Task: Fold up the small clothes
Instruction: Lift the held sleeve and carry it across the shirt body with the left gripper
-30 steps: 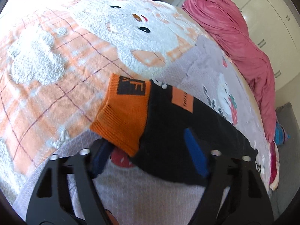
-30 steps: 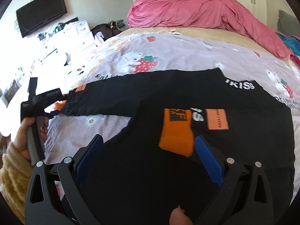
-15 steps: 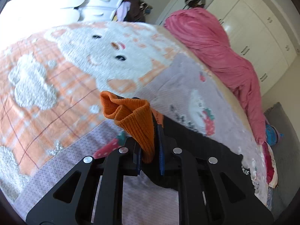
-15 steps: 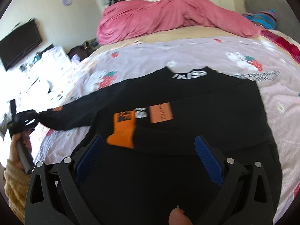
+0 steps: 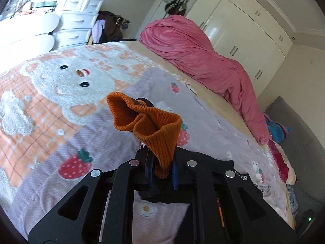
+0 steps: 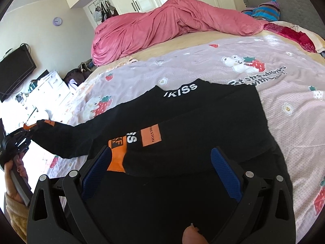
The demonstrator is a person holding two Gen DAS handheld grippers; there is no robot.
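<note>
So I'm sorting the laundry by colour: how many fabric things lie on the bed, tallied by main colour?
Black: 1, the black long-sleeved knit top with orange cuffs
Pink: 1, the bunched pink duvet
Striped blue and purple: 1, the small striped knit piece by the grey headboard
Red: 1, the crumpled red patterned cloth at the bed's edge
Total: 4

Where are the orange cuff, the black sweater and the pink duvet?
orange cuff (image 5: 151, 126), left wrist view, ribbed fabric above the pads.
black sweater (image 6: 203, 109), right wrist view, upper back panel.
pink duvet (image 6: 162, 24), right wrist view, middle of the heap.
</note>
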